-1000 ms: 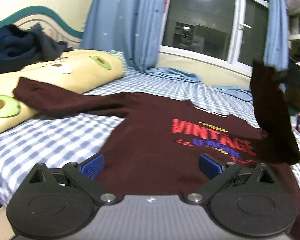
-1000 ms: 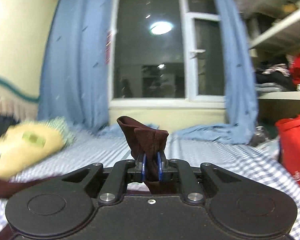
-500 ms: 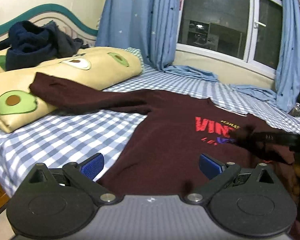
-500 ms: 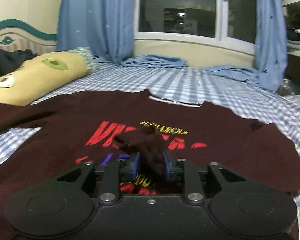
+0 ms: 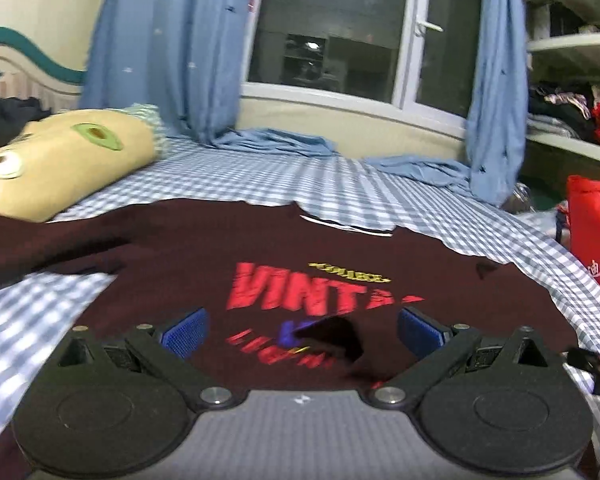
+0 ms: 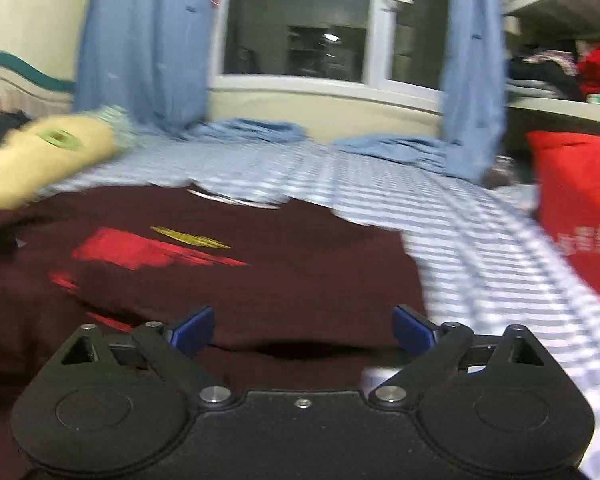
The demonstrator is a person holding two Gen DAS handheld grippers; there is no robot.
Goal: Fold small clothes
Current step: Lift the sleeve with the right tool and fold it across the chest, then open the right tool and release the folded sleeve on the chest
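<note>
A dark maroon long-sleeved shirt (image 5: 204,256) with red "VINTAGE" print lies face up on the blue checked bed. Its right sleeve is folded across the chest; the cuff (image 5: 332,336) lies over the print. Its left sleeve (image 5: 16,248) stretches out toward the pillow. My left gripper (image 5: 302,330) is open and empty, low over the shirt's lower front. My right gripper (image 6: 302,330) is open and empty over the shirt (image 6: 260,280) near its right side; that view is blurred.
A yellow avocado pillow (image 5: 56,164) lies at the left with dark clothes behind it. A red bag (image 5: 596,236) stands at the bed's right edge. Blue curtains (image 5: 168,52) and a window are at the back. Shelves with clothes are at the right.
My right gripper carried the right sleeve down across the chest, opened and let it go, then drew back to the right. My left gripper stayed open and turned to the right.
</note>
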